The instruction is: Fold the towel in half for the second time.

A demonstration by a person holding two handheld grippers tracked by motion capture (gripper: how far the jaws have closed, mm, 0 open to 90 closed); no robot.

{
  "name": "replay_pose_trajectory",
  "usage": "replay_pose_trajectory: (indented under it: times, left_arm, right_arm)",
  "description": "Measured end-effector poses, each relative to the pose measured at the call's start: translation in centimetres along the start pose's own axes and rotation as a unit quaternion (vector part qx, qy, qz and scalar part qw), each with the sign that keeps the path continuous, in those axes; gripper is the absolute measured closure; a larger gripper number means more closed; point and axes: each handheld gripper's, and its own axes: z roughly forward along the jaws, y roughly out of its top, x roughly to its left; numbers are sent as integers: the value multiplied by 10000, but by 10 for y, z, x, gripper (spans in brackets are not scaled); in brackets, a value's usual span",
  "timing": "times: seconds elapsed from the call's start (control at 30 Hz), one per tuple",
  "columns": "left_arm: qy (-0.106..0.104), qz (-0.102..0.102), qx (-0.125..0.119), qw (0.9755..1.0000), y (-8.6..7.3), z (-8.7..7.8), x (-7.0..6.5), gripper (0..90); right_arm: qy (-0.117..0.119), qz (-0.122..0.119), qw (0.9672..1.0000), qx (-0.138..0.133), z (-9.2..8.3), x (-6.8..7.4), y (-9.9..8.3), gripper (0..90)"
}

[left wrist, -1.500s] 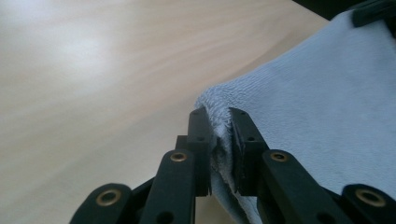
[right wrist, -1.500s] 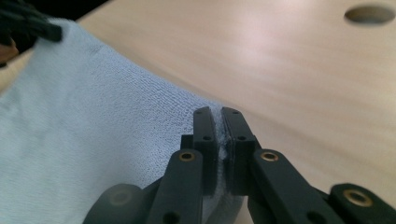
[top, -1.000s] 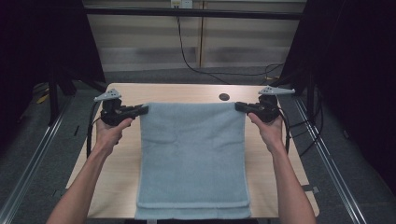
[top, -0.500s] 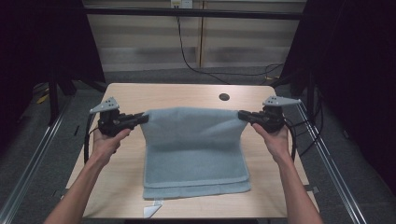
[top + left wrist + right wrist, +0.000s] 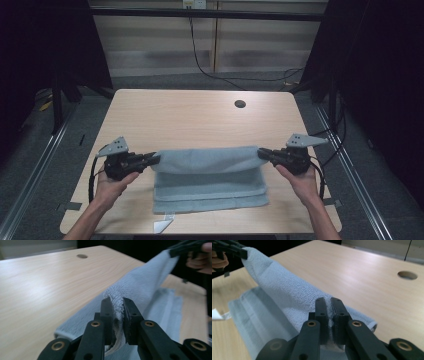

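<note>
In the lower half of the high view, you are holding the pale blue towel (image 5: pixel 209 180) stretched between your two tools, above the near part of the wooden bench (image 5: pixel 200 115). Your left tool (image 5: pixel 154 159) is sitting at the lower left of that frame, clamped on the towel's left corner; in the left gripper view the jaws are pinching a bunched fold of terry cloth (image 5: pixel 117 305) between them at the bottom centre. Your right tool (image 5: pixel 262 153) is sitting at the lower right, clamped on the opposite corner; in the right gripper view the jaws are pressing together on a thin edge of the towel (image 5: pixel 294 297) at the bottom centre. The right jaws have just been opening a little, with the cloth between them and the pads on it. The held edge is running level from tool to tool, and the rest of the towel is lying folded on the bench just below that edge. A small white tag (image 5: pixel 162 224) is lying at the bench's near edge, beside the towel's lower left corner.
</note>
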Motion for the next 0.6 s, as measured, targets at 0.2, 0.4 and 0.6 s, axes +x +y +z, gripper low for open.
replay_pose_trajectory:
  times: [0.2, 0.4, 0.6]
  left_arm:
    - [-177, -56, 349, 9992, -26, 0, -13, 785]
    - [-445, -127, 467, 9978, -45, -8, -27, 714]
    - [-218, -326, 125, 9992, -42, -20, -19, 511]
  right_arm:
    - [92, -27, 9995, 298, -3, 13, -26, 822]
    - [241, 149, 9986, 440, -13, 23, -53, 753]
    - [57, 471, 9989, 27, -33, 24, -64, 638]
